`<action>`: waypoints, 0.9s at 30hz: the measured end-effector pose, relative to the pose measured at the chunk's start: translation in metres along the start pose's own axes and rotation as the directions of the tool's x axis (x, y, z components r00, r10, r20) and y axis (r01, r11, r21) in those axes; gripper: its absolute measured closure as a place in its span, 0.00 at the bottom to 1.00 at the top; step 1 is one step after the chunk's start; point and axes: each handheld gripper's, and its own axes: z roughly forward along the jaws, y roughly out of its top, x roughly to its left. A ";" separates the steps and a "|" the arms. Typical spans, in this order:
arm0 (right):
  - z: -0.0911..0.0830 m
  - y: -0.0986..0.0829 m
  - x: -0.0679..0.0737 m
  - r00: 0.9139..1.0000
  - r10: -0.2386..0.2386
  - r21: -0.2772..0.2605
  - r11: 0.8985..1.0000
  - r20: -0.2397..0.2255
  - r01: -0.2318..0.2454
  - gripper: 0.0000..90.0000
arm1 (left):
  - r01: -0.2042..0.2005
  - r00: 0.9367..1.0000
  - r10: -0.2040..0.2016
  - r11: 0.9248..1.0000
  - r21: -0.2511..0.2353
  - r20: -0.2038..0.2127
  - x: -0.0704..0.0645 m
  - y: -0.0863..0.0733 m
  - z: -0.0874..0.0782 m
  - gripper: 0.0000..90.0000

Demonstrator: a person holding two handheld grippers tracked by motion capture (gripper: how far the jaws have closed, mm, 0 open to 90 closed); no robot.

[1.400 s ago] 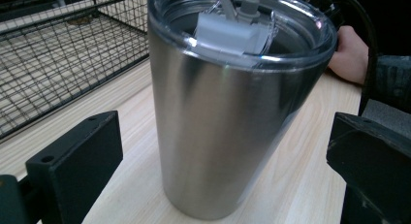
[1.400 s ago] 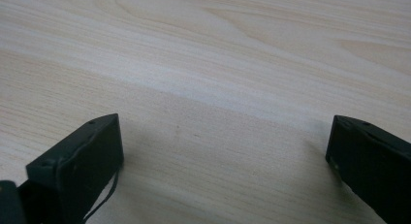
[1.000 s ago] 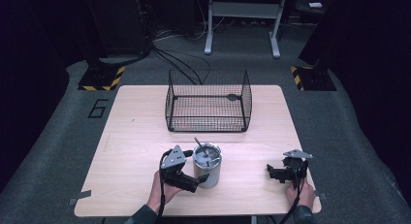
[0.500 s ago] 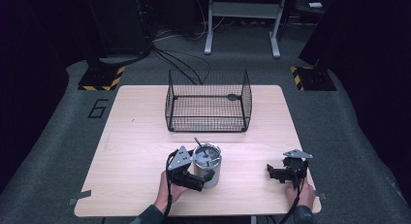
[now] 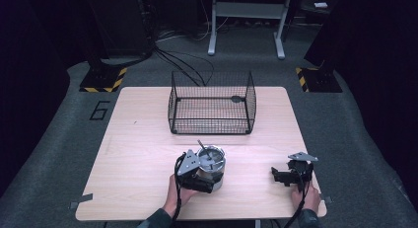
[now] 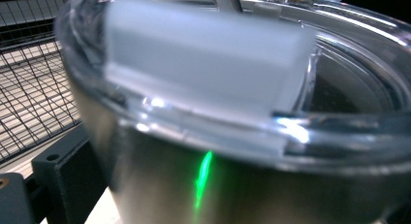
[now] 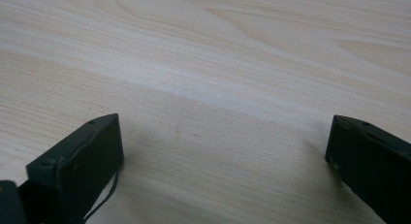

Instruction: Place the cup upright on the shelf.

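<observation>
A steel tumbler [image 5: 212,165] with a clear lid and a straw stands on the wooden table [image 5: 138,139] near the front middle. My left gripper [image 5: 206,181] reaches in from the left, its jaws standing wide on either side of the tumbler's lower wall. In the left gripper view the tumbler [image 6: 242,185] looms very close, and one black jaw lies beside its wall at the bottom left. My right gripper [image 5: 279,176] rests open near the table's front right. In its own view my right gripper [image 7: 223,151] has bare wood between the jaws.
A black wire basket [image 5: 212,103] stands open-topped at the back middle of the table, with a small dark item inside near its far right corner. Dark floor, cables and stand legs lie beyond the table's far edge.
My left gripper has slid right, from beside the tumbler to around it. The right gripper and the basket have stayed where they were.
</observation>
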 end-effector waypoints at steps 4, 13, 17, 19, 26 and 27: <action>0.000 0.000 0.000 1.000 0.002 -0.001 1.000 0.001 -0.002 0.00 | 0.003 1.000 -0.003 1.000 -0.015 -0.007 -0.001 -0.001 0.002 0.01; 0.000 0.000 0.000 1.000 0.001 0.000 1.000 0.001 -0.001 0.00 | -0.012 0.999 0.011 1.000 -0.018 -0.051 -0.004 -0.003 0.005 0.03; 0.000 0.000 0.000 1.000 0.001 0.000 1.000 0.001 -0.001 0.00 | -0.020 0.998 0.020 1.000 -0.013 -0.065 -0.005 -0.002 0.005 0.04; 0.000 0.000 0.000 1.000 0.000 0.000 1.000 0.000 0.000 0.00 | -0.022 0.998 0.022 1.000 -0.004 -0.057 -0.005 -0.001 0.004 0.04; 0.000 0.000 0.000 1.000 -0.001 0.000 1.000 0.000 0.001 0.00 | -0.011 0.998 0.011 1.000 -0.004 -0.058 -0.003 -0.002 0.002 0.04; 0.000 0.000 0.000 1.000 -0.001 0.000 1.000 0.000 0.001 0.00 | -0.002 0.998 0.001 1.000 -0.010 -0.058 -0.003 -0.002 0.001 0.04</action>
